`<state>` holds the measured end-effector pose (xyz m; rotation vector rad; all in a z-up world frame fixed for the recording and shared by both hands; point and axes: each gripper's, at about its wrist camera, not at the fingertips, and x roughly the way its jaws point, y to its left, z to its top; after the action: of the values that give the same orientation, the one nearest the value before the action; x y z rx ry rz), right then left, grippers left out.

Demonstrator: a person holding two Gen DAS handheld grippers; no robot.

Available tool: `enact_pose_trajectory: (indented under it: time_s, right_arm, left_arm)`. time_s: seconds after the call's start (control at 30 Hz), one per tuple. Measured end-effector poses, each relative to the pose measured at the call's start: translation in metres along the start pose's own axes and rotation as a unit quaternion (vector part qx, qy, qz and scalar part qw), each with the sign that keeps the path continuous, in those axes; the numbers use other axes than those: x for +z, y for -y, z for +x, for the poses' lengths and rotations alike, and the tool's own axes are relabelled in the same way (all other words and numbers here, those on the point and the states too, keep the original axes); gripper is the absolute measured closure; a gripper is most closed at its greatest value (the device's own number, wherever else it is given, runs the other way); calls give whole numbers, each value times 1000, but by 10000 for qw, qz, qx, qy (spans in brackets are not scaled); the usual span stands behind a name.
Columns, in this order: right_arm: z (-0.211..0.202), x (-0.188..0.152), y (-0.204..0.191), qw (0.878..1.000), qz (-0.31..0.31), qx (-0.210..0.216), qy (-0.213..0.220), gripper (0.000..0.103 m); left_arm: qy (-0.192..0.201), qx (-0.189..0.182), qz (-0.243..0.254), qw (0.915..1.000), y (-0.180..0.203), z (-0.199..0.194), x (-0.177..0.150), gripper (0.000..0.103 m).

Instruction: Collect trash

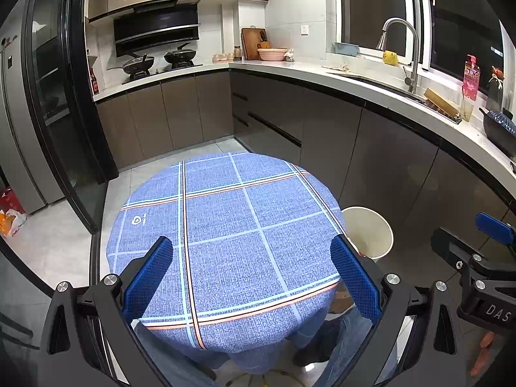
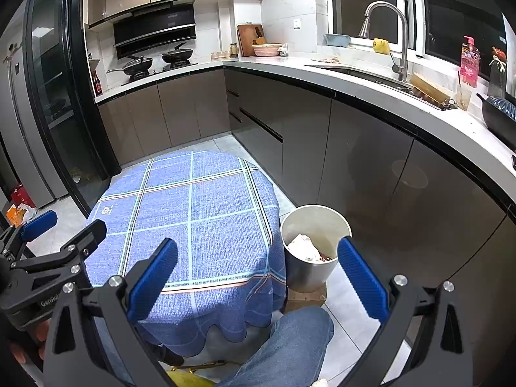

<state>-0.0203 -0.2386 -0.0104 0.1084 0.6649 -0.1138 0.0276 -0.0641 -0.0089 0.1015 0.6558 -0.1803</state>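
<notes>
Only from the right wrist, bin (image 2: pixel 309 251) trash (image 2: pixel 303 246) shows; both tongs (image 1: pixel 251 274) (image 2: pixel 258 277) gape empty

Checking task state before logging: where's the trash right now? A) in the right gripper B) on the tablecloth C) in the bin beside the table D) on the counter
C: crumpled trash lies inside the bin beside the table; both grippers are open and hold nothing.

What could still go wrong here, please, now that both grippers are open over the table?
The trash bin stands on a small cardboard piece right beside the tablecloth edge; a bump from the right gripper could tip it and spill the paper trash. The left gripper could snag the draped cloth.
</notes>
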Motion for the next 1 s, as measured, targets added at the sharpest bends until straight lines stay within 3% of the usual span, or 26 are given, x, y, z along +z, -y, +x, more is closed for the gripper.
enact_pose_trajectory:
  time_s: [1.0]
  right_arm:
    - [22, 10, -15, 9998, -72, -41, -175, 3]
  left_arm:
    - [-130, 4, -135, 9998, -5, 15, 9, 8]
